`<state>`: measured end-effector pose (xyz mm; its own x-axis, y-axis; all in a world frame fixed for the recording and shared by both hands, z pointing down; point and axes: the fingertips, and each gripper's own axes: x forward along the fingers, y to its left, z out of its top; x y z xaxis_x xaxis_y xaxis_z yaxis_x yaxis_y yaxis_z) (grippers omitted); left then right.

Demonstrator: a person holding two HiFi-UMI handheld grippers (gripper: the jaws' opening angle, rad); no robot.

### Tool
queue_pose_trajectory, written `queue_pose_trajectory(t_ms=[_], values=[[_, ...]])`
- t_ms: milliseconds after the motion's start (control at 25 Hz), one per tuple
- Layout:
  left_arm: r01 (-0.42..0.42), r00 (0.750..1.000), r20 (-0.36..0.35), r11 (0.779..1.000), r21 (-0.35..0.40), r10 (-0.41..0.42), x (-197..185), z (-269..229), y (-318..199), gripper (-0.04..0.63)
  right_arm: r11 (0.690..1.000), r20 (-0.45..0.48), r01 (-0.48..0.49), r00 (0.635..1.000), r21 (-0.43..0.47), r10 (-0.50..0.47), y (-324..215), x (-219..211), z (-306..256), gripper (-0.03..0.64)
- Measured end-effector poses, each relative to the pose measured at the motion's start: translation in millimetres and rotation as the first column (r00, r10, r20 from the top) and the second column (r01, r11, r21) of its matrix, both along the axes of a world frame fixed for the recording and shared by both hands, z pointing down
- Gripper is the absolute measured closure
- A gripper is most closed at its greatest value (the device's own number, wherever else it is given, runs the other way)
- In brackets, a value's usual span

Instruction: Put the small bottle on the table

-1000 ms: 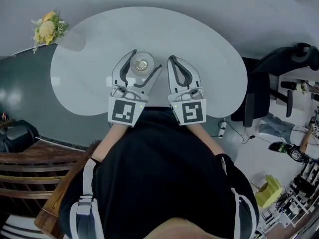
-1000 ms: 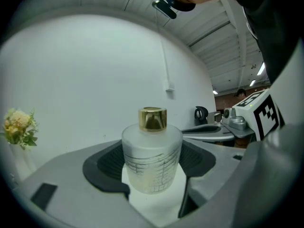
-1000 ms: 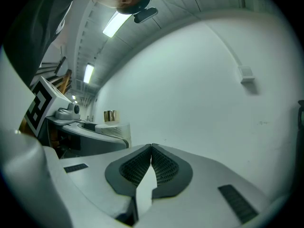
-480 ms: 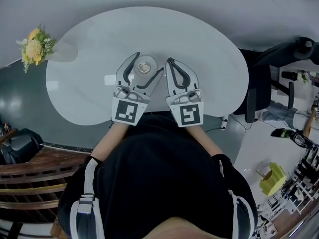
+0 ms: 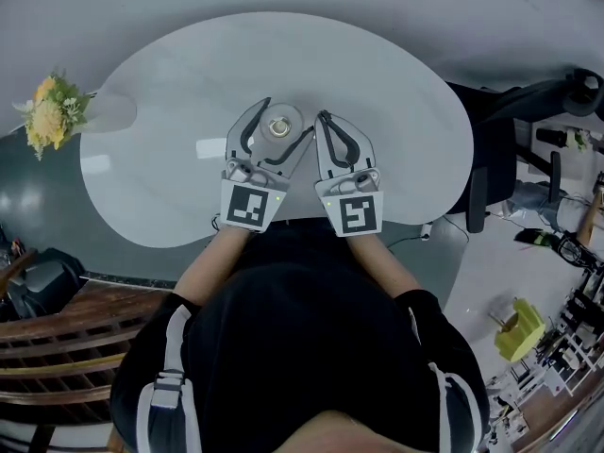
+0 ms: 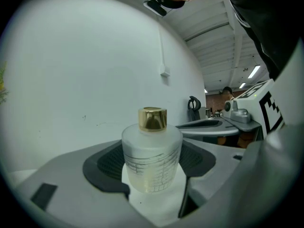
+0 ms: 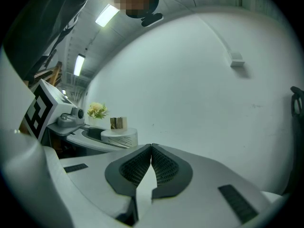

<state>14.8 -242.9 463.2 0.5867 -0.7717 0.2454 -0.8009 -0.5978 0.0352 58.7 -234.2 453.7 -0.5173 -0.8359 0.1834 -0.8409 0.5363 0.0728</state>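
The small frosted glass bottle (image 5: 279,124) with a gold cap stands upright near the front edge of the white oval table (image 5: 377,74). My left gripper (image 5: 287,118) is shut on the bottle, one finger on each side. In the left gripper view the bottle (image 6: 152,158) fills the gap between the dark pads (image 6: 102,167), and its base sits level with the white tabletop. My right gripper (image 5: 326,116) rests just to the right of it, shut and empty. In the right gripper view its pads meet at the tip (image 7: 151,146), and the bottle (image 7: 118,129) shows at the left.
A bunch of yellow flowers (image 5: 47,111) stands at the table's far left end. A black office chair (image 5: 528,130) is to the right of the table. Dark wooden furniture (image 5: 57,319) lies at the lower left, and a person's torso is close to the near table edge.
The head view has shifted, so the flowers sit further left in the picture. Both grippers and the bottle hold almost the same spot on the table.
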Motion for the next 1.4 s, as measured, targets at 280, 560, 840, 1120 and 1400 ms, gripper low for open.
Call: queue_pose_trajectory(t_ms=[280,560,840,1120,1400], values=[[-0.005,1.000,0.013,1.000,-0.026,0.005,11,25,-12,0.262,0.998,-0.020,-0.022,1.000,-0.060,0.021,-6,13,28,0.594],[0.001,0.999,0.035,0.999,-0.045,0.001,20,48,-24,0.262,0.995,-0.033,-0.041,0.999,-0.086,0.038,-14,27,49,0.594],[0.008,0.998,0.058,0.997,-0.074,-0.003,18,72,-31,0.262,0.992,-0.055,-0.037,0.998,-0.117,0.030,-17,32,70,0.594],[-0.027,0.994,0.103,0.998,-0.054,0.032,21,89,-39,0.262,0.988,-0.053,-0.028,0.998,-0.149,0.020,-17,26,84,0.594],[-0.026,0.991,0.128,0.996,-0.088,0.038,21,112,-40,0.262,0.983,-0.064,-0.031,0.998,-0.179,0.020,-13,24,98,0.594]])
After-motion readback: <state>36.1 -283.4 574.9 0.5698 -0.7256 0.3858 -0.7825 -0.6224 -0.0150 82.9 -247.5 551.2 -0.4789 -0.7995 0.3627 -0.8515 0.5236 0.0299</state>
